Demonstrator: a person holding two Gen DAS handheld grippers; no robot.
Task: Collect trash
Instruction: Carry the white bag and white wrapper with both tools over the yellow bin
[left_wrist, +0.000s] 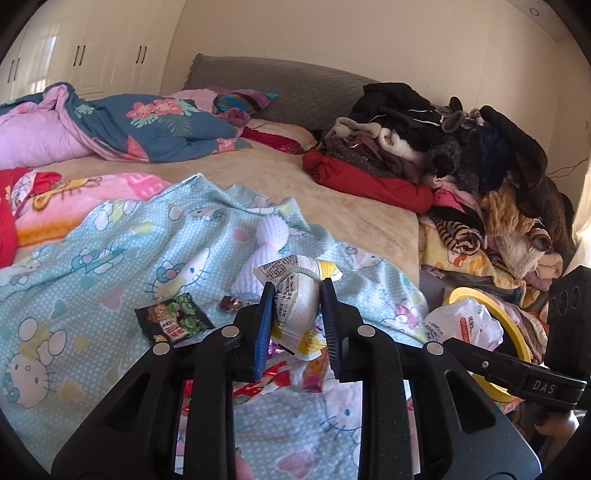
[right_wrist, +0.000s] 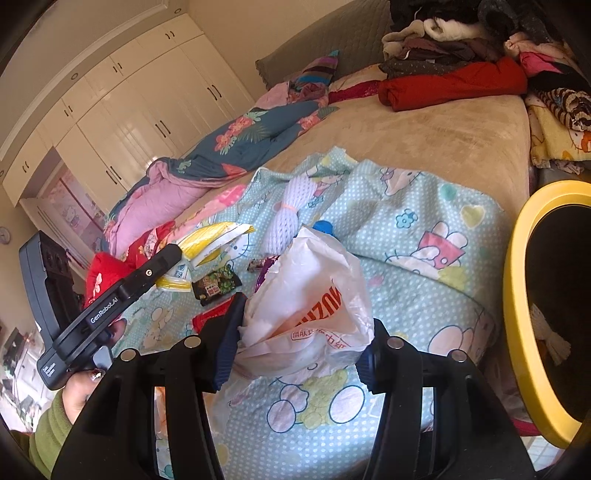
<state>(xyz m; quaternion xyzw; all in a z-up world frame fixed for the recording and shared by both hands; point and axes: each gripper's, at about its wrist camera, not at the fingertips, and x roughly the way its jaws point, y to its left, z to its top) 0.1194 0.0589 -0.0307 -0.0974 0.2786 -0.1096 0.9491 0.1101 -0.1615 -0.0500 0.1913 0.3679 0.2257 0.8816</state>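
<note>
Gripping a crumpled white and yellow printed snack wrapper (left_wrist: 301, 306), the left gripper (left_wrist: 298, 314) has its blue-padded jaws pressed on the packet from both sides, lifted above the bed. In the right wrist view, the right gripper (right_wrist: 297, 350) clamps a crumpled white plastic bag with orange lettering (right_wrist: 314, 302), its jaws set wider around the bulky plastic.

Both bundles hang over a pale blue polka-dot cartoon-cat blanket (left_wrist: 92, 258). On that blanket, at about nine o'clock from the left gripper's wrapper, lies a small black and green snack wrapper (left_wrist: 171, 323); a tiny dark candy wrapper (left_wrist: 231, 303) sits just beside it. At twelve o'clock, a white knitted bundle tied with a pink band (left_wrist: 266, 247) rests on the blanket.

At three o'clock in the right wrist view stands a round yellow-rimmed bin (right_wrist: 517, 295) beside the bed, its inside dark.

Farther out, a tan bedsheet (left_wrist: 314, 188) covers the mattress. A blue floral quilt with pink lining (left_wrist: 140, 125) lies at eleven o'clock, and a heap of mixed clothes (left_wrist: 443, 147) rises at two o'clock. Cream wardrobe doors (right_wrist: 129, 122) line the far wall.
</note>
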